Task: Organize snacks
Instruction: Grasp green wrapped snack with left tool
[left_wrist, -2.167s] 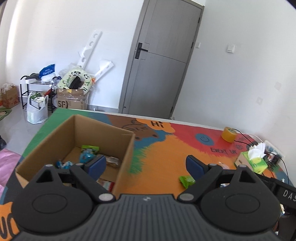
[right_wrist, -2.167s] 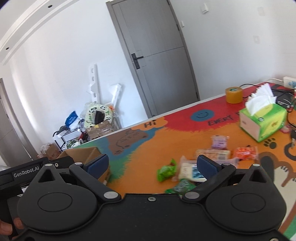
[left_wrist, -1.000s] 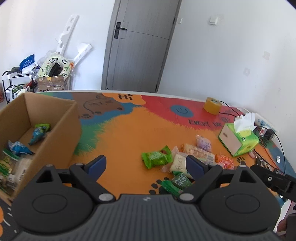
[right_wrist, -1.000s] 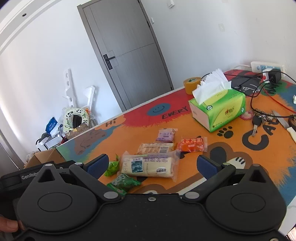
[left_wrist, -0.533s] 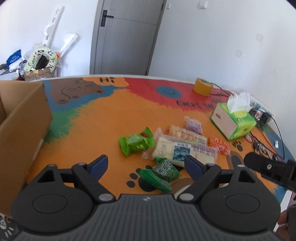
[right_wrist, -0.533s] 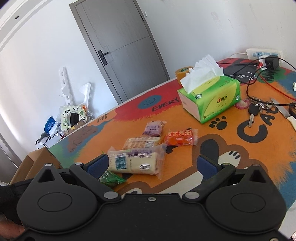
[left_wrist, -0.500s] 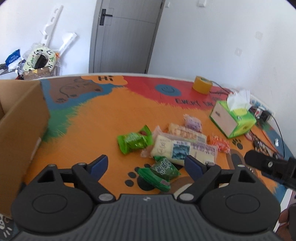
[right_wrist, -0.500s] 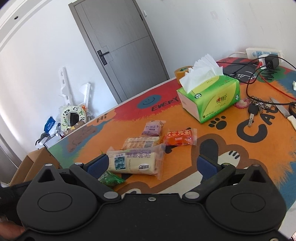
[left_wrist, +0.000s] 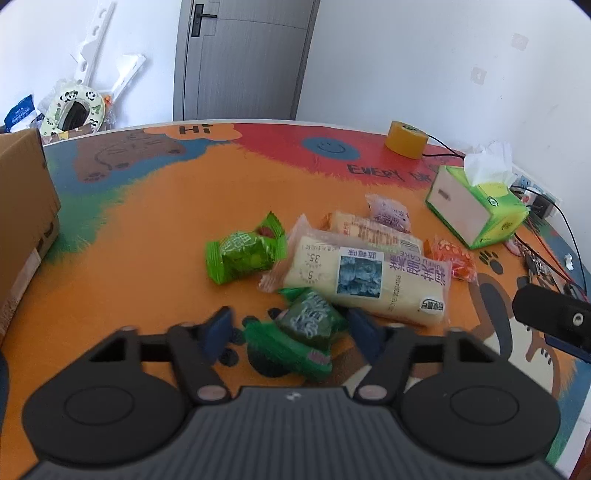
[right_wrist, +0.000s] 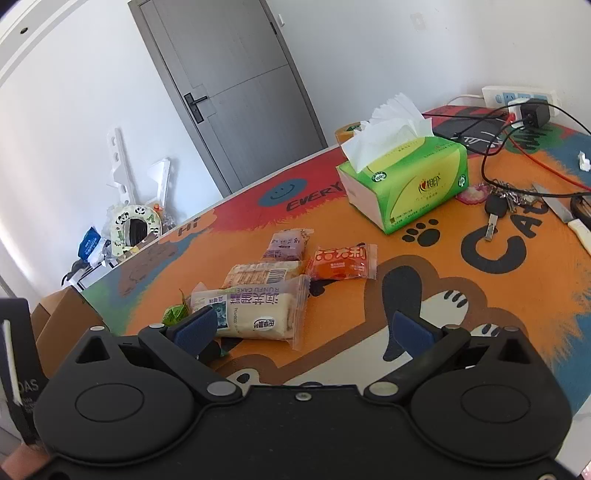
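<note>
Snack packs lie in a heap on the colourful mat. My left gripper (left_wrist: 291, 328) is open, its fingers on either side of a dark green snack pack (left_wrist: 308, 325) on the mat, apart from it. Beyond lie a bright green pack (left_wrist: 243, 253), a long cake pack (left_wrist: 365, 278), a biscuit pack (left_wrist: 373, 230), a purple pack (left_wrist: 389, 210) and an orange pack (left_wrist: 452, 258). My right gripper (right_wrist: 306, 326) is open and empty, above the mat just right of the cake pack (right_wrist: 255, 308). The orange pack (right_wrist: 343, 262) lies further back.
A cardboard box (left_wrist: 22, 221) stands at the left edge of the table. A green tissue box (left_wrist: 476, 206), a tape roll (left_wrist: 406, 139), keys (right_wrist: 496, 208), cables and a power strip (right_wrist: 521, 96) are at the right and back. The right gripper's body (left_wrist: 554, 319) shows at the right.
My left gripper has swung away from the box, dropped to the snack heap, and its fingers have narrowed around the dark green pack. My right gripper has moved closer over the mat.
</note>
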